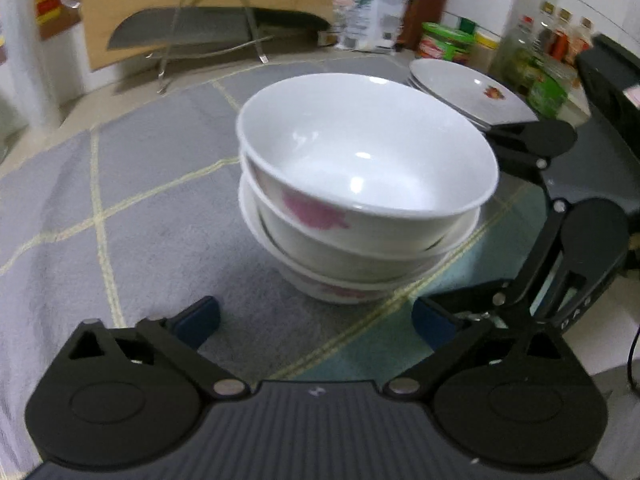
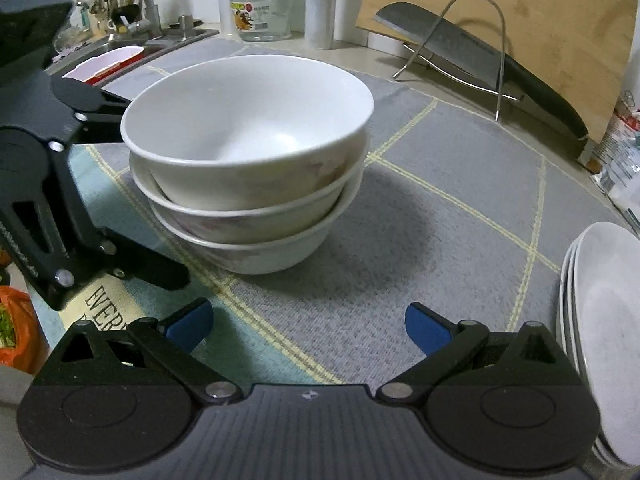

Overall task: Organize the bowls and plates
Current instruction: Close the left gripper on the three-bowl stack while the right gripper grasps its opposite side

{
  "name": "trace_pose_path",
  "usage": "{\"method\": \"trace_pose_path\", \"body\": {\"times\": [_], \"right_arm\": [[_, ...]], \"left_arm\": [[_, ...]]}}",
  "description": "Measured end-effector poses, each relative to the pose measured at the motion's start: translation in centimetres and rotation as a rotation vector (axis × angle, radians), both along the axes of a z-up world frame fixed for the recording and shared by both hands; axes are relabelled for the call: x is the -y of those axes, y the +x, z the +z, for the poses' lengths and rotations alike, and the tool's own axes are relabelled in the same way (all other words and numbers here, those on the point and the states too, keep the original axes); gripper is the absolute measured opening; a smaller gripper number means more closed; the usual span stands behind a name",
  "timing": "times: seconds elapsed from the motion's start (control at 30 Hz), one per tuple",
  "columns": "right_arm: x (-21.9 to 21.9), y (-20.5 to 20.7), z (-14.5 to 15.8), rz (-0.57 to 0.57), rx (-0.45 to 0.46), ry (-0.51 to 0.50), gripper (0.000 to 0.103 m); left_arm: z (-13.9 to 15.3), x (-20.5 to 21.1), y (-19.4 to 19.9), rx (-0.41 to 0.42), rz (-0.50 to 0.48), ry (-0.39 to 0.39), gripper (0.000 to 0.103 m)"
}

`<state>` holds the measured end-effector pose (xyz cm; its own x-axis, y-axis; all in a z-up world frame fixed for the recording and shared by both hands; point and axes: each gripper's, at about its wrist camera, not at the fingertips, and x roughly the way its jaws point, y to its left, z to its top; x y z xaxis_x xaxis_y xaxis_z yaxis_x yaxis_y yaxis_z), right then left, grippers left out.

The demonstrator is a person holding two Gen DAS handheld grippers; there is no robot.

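Item: stack of bowls, three white bowls nested, pink flower print on the outer walls. Stands on the grey mat with pale yellow grid lines, ahead of the left gripper and centred beyond its fingers; the top bowl sits slightly tilted in the one below. Not touched by either tool.

Item: left gripper. Fingers spread wide, blue pads on either side with nothing between them; the bowl stack lies just past the fingertips.

Item: right gripper. Fingers likewise spread wide, blue pads apart and holding nothing, only mat between them. The bowl stack stands ahead and toward its left finger; the left gripper's black linkage shows further left, beside the stack.

Item: stack of plates, white, shallow. Lies just outside the right gripper's right finger; in the left wrist view it is beyond the bowls to the right, the top plate bearing a small red motif.

Item: wire rack, metal, on the desk beyond the mat, far ahead of both sets of fingers, holding a cleaver with a black handle.

Item: wooden cutting board, leaning upright behind the rack.

Item: glass jar, clear, lidded, far ahead of the right fingers near the sink.
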<state>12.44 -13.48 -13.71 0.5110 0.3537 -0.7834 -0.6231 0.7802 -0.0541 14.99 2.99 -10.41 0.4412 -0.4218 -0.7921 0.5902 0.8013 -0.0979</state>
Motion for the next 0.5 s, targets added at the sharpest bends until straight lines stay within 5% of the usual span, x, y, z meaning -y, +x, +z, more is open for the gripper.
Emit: {"method": "trace_pose_path", "body": {"times": [0.13,0.5], "right_arm": [[0.2,0.0,0.0,0.010,0.004,0.007,0.103],[0.9,-0.7,-0.2,0.051,0.049,0.041,0.103]], "left_arm": [[-0.3,0.6,-0.3,0.056,-0.074,0.081,0.103],[-0.8,-1.0,-1.0,0.160,-0.123,-0.005,0.103]]}}
